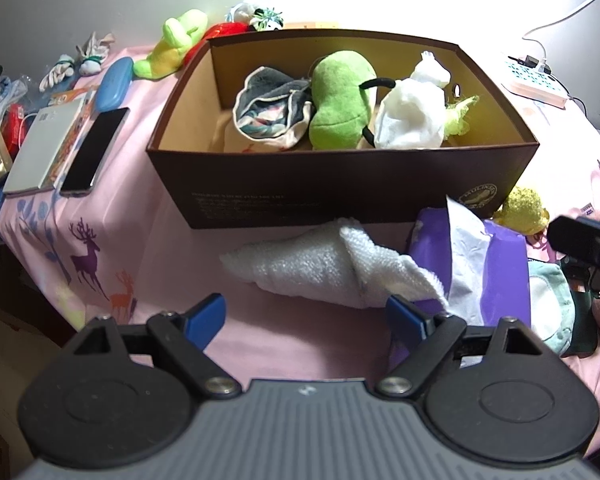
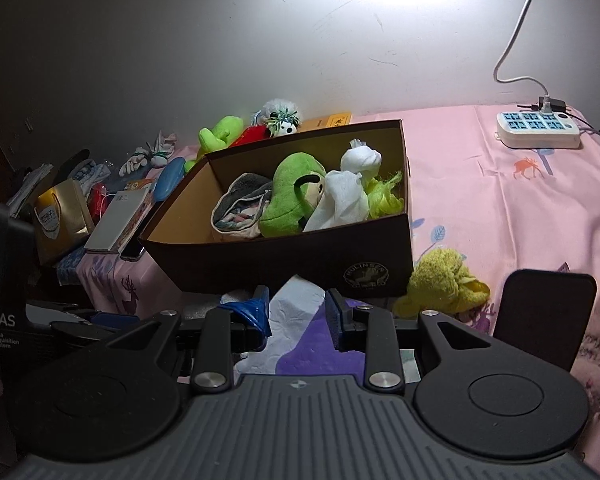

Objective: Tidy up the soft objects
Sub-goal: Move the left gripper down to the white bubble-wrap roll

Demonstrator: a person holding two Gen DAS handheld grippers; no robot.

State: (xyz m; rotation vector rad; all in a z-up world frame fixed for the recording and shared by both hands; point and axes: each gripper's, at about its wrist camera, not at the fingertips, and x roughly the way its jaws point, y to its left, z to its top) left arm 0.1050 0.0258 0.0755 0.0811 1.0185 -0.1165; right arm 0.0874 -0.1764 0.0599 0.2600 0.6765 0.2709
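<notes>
White towel (image 1: 320,268) lies crumpled on the pink cloth (image 1: 300,344) of the desk, just in front of the brown box (image 1: 340,184) and touching the purple-and-white tissue pack (image 1: 496,264) on its right. Left tool (image 1: 305,314) hovers over the towel's near edge, jaws wide, nothing between them; its right blue pad sits beside the towel's folded corner. Right tool (image 2: 298,314) is above the tissue pack (image 2: 296,320), jaws narrow with white paper showing in the gap; cannot tell whether the pads press on it. Box already holds a grey pouch (image 1: 272,108), a green plush (image 1: 340,100), a white cloth bundle (image 1: 412,108). Yellow plush (image 2: 440,280) lies at the box's right front corner. Phone (image 1: 94,152), book (image 1: 44,148) and blue case (image 1: 114,82) lie left of box; power strip (image 2: 538,128) far right.
</notes>
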